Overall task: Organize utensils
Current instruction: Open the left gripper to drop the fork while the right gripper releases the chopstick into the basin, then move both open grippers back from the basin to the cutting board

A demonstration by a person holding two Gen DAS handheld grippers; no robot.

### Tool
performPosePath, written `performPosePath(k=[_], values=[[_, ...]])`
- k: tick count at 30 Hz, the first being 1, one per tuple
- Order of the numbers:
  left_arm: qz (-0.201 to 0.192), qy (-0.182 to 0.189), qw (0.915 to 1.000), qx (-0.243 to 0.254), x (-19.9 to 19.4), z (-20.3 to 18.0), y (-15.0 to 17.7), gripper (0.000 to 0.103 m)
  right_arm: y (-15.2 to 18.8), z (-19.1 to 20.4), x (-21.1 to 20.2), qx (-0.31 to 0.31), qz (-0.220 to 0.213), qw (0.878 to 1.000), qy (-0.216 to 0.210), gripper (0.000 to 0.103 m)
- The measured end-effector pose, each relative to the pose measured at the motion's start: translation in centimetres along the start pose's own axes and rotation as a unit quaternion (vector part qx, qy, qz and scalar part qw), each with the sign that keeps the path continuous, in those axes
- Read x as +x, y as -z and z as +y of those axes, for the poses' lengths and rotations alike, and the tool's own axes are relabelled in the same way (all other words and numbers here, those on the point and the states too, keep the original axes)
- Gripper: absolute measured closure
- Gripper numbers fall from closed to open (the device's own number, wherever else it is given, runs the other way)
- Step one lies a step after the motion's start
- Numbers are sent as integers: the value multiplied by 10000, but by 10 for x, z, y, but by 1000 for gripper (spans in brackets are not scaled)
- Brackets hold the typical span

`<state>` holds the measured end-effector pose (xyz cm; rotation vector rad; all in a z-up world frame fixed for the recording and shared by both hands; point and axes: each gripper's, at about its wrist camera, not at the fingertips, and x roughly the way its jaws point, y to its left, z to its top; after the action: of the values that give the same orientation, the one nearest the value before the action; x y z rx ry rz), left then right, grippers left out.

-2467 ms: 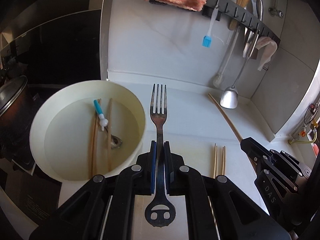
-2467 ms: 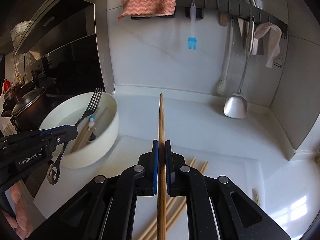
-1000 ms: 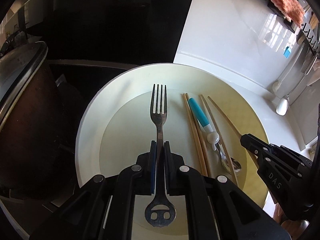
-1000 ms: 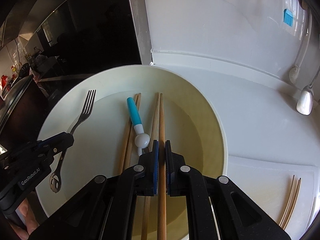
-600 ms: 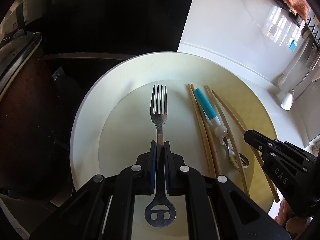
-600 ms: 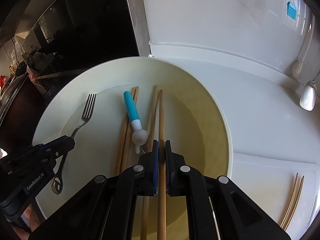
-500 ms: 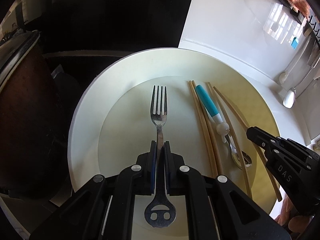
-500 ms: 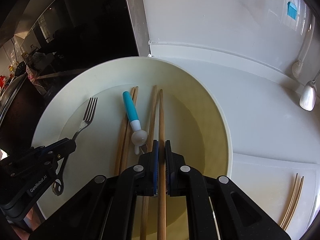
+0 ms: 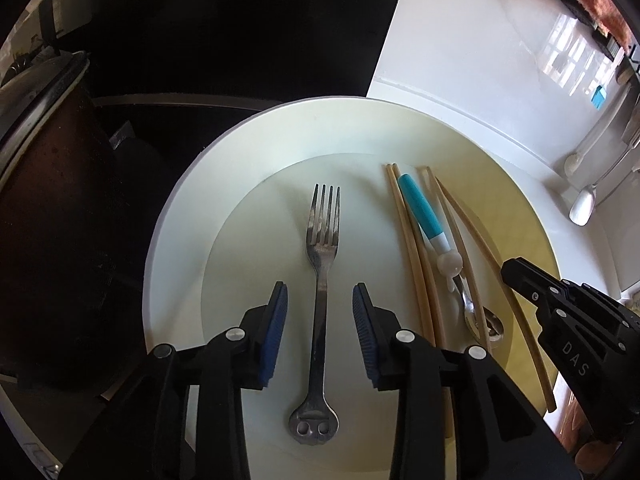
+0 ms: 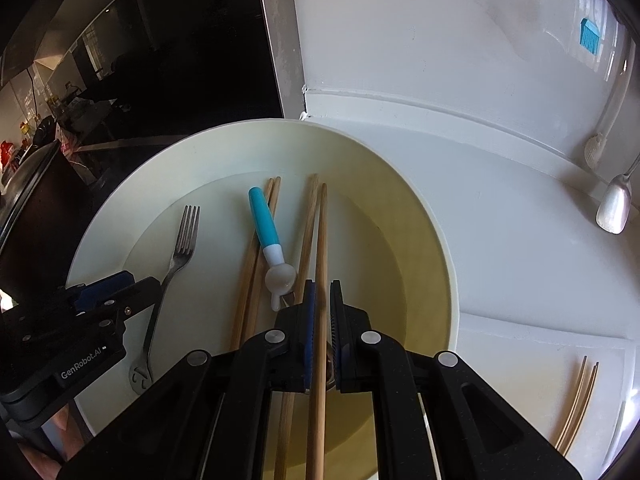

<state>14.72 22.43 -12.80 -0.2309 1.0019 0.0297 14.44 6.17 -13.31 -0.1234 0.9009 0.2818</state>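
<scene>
Fork (image 9: 322, 280) lies flat on the floor of the cream bowl (image 9: 256, 128), centre of the left wrist frame, tines toward the top, looped handle end toward the bottom. Left gripper (image 9: 320, 308) straddles its handle: jaws have just been opening, blue pads now clear of the metal on both sides, fork between them but not gripped.

Right of the fork in the same frame: a pair of wooden chopsticks (image 9: 408, 248), then a spoon with a teal-and-white handle (image 9: 424, 212) lying across them, then more chopsticks fanning toward the bowl's right wall. Spoon's metal end sits lower right, partly behind the left gripper's finger.

Right gripper (image 10: 320, 288), bottom centre of the right wrist frame, is clamped narrow on a single chopstick (image 10: 320, 240). Stick runs straight up the frame over the bowl; its far tip looks close to the bowl floor, but contact can't be judged from this angle. Another chopstick lies just left of it, nearly parallel.

Bowl stands on a white counter (image 10: 520, 240) against a white wall. Two more loose chopsticks (image 10: 576, 408) lie on the counter, lower right of the right wrist frame, well apart from the bowl. A hanging ladle (image 10: 612, 204) shows at the right edge, a blue brush head (image 10: 589, 36) upper right. Dark pot (image 9: 48, 200) sits left of the bowl.
</scene>
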Motion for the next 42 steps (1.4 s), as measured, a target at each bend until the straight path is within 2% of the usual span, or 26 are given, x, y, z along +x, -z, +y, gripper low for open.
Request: performPosePath(k=[1, 2, 3, 5, 9, 10, 14, 16, 24, 28, 33, 42], values=[[-21, -5, 10000, 0, -1, 0, 0, 65, 0, -1, -2, 18, -17, 10000, 9, 92], [-44, -40, 10000, 6, -3, -1, -1, 58, -1, -3, -4, 44, -44, 10000, 22, 87], [-71, -71, 9999, -1, -5, -1, -1, 44, -1, -4, -6, 65, -84, 9999, 29, 77], [-162, -80, 9998, -23, -10, 0, -2, 34, -2, -6, -10, 87, -140, 9999, 38, 75], [-188, -128, 9997, 22, -17, -1, -2, 33, -2, -9, -18, 131, -210, 9997, 15, 74], [-210, -126, 9997, 15, -19, -1, -3, 33, -2, -10, -21, 151, -251, 9996, -7, 70], [-303, -191, 9993, 60, -29, -2, -3, 24, -1, -12, -35, 192, -442, 9988, -79, 65], [-344, -201, 9992, 74, -34, -3, -2, 22, -1, -13, -40, 166, -495, 9986, -51, 59], [-634, -283, 9976, 34, -63, -8, 5, 13, 12, -22, -76, 337, -846, 9957, -147, 52], [-689, -232, 9974, 28, -76, -17, 12, 13, 31, -34, -96, 432, -949, 9944, -147, 50], [-773, -156, 9968, 162, -94, -42, 27, 9, 63, -62, -118, 746, -874, 9933, -120, 50], [-838, 202, 9951, 477, -119, -119, 70, 9, 137, -142, -166, 1312, -747, 9882, 246, 50]])
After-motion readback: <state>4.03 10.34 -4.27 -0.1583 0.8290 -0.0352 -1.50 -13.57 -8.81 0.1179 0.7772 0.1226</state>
